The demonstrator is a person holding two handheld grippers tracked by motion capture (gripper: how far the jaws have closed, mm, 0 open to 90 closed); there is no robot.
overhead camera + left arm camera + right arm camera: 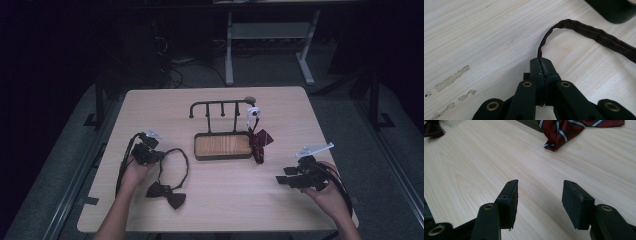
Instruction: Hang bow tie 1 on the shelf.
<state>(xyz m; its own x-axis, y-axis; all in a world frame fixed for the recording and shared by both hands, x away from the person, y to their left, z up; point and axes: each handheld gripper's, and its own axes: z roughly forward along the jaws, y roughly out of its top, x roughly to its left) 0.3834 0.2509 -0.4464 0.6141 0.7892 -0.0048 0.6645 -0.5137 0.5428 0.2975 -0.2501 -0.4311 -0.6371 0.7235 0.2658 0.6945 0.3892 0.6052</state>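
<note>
Left tongs [541, 65]: nearest to my eye, these are squeezed tight on the thin dark strap [584, 28] of a bow tie. Nothing but the strap sits between the pads.

Strap: it curls up out of my left tongs and runs off in a loop across the worktop [474, 37].

Bow tie [166, 193]: the dark bow part lies flat on the worktop, near my left hand [131, 172]. Its strap makes a ring from the bow up to my left tongs [148, 149]. It has not left the worktop yet.

Rack [220, 106]: a dark stand with little pegs sits in the middle, well apart from the bow tie. It has a wooden tray [222, 145] at the bottom.

Red striped tie [259, 140]: it hangs from the right end of the rack and droops down next to the tray. I think this one is done.

Right tongs [284, 179]: these are wide apart and hold nothing. They rest low by the right edge, and my right hand [327, 192] is around them.

Done: one tie is on the rack, and I have grabbed the strap of the next one.

Left to do: I think I must lift the bow tie, carry it to the rack, and hook its strap over a free peg. My right tongs may help hold the loop open.
</note>
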